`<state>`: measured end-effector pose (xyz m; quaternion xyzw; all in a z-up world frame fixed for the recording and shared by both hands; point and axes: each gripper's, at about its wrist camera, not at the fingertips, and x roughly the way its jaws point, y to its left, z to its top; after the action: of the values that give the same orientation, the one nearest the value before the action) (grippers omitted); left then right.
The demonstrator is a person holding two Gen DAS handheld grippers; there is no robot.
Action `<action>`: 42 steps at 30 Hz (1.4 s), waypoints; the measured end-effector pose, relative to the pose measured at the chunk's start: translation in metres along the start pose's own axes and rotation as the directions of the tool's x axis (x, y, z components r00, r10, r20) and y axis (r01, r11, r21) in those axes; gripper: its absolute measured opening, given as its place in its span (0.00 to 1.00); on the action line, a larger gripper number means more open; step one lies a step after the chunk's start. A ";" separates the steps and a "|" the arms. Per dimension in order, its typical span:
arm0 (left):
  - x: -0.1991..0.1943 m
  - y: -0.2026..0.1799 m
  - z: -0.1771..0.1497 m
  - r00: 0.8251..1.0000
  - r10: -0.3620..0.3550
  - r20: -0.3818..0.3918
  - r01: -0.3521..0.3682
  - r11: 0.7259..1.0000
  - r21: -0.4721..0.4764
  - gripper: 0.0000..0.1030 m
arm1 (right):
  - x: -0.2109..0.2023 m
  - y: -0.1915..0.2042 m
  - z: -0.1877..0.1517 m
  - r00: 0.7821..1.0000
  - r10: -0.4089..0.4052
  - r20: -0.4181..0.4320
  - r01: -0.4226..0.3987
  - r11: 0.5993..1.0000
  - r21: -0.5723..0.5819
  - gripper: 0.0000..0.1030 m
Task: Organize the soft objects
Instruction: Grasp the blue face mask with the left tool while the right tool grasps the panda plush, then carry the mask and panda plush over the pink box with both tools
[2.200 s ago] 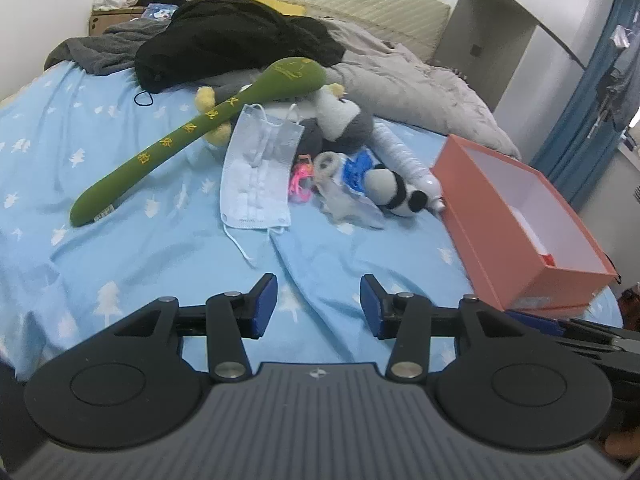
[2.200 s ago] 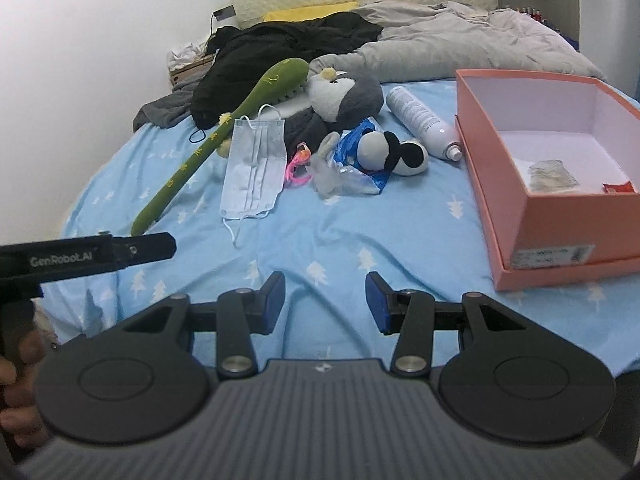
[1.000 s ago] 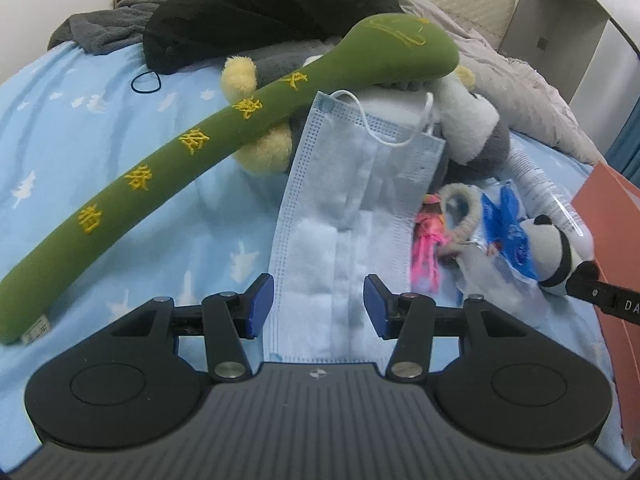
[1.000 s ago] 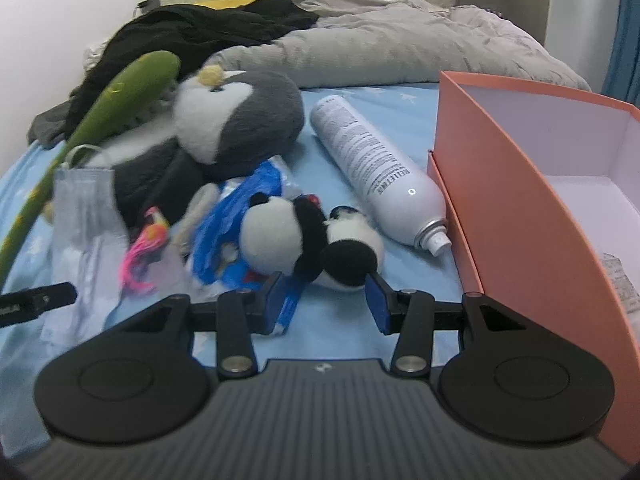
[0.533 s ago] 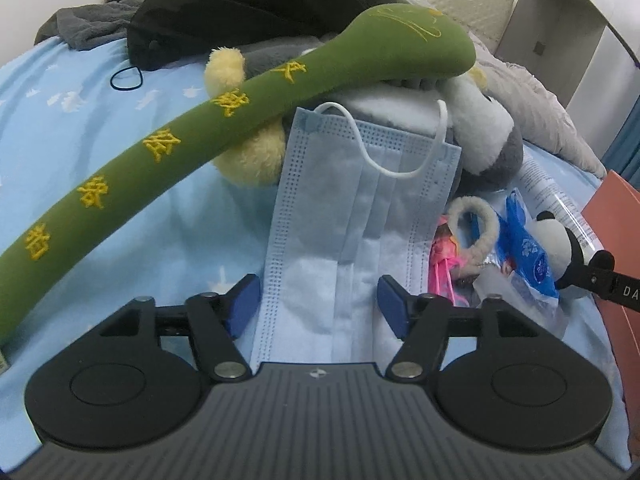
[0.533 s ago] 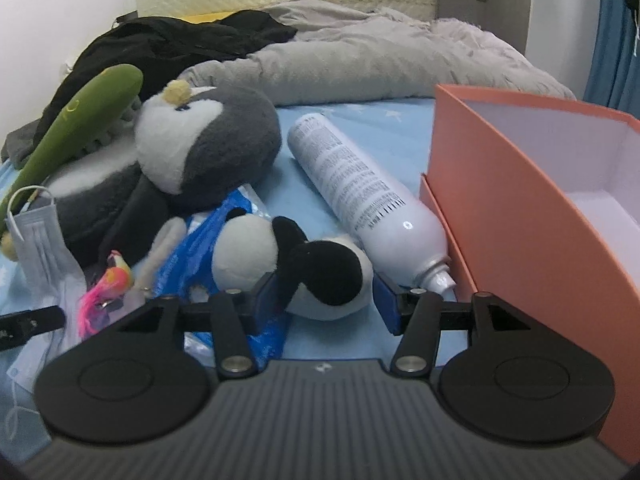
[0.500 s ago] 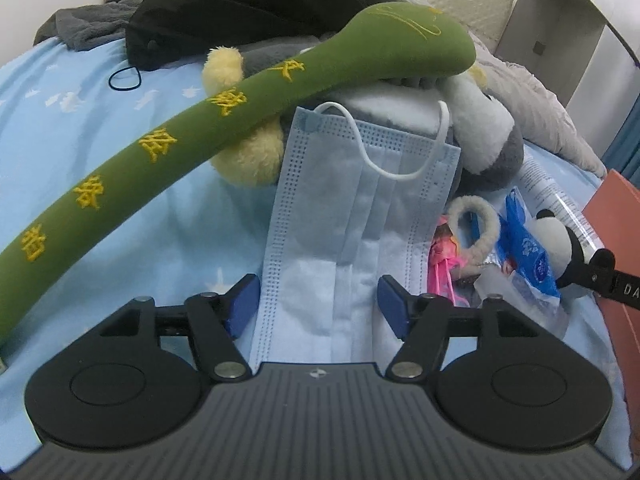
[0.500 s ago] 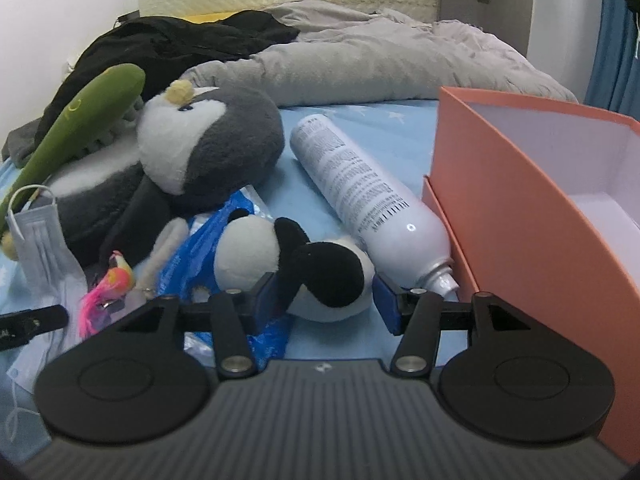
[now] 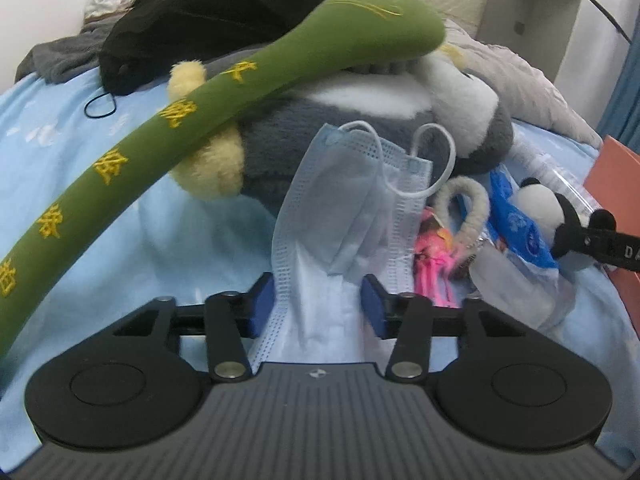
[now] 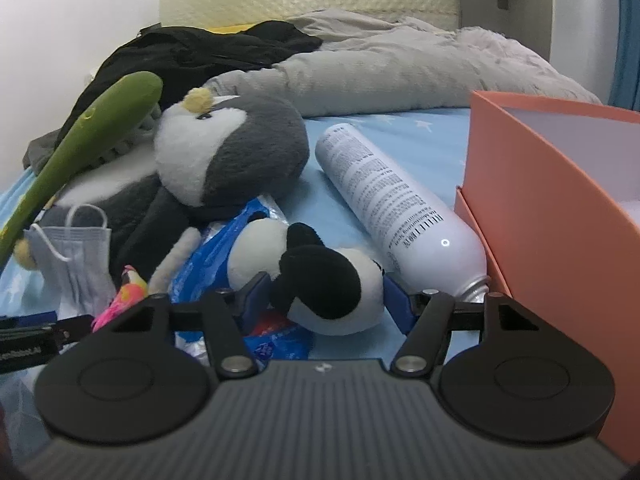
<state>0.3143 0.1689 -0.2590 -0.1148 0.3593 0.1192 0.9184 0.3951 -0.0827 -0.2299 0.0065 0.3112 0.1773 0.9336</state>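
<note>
My left gripper has closed on the near end of a light blue face mask, which is bunched and lifted between the blue pads. Behind it lie a long green plush stick with yellow characters and a grey-and-white penguin plush. My right gripper has its jaws around a small black-and-white panda plush, pads at its sides. The penguin plush and the mask also show in the right wrist view.
A white spray can lies next to an open orange box on the right. A blue plastic wrapper, a pink toy and a grey loop lie between the plushes. Black clothes and a grey duvet fill the back.
My left gripper narrowed onto the mask, which crumpled and rose. My right gripper moved forward so its jaws enclose the panda plush.
</note>
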 end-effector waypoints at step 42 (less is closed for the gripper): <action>-0.185 -0.033 -0.054 0.995 -0.074 0.061 0.079 0.993 -0.093 0.08 | -0.177 0.000 -0.051 1.000 0.016 -0.005 -0.016 1.000 -0.010 0.44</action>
<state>0.1580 0.0962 -0.1663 -0.1685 0.3218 0.1040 0.9259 0.2335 -0.1467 -0.1684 0.0040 0.3126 0.1865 0.9314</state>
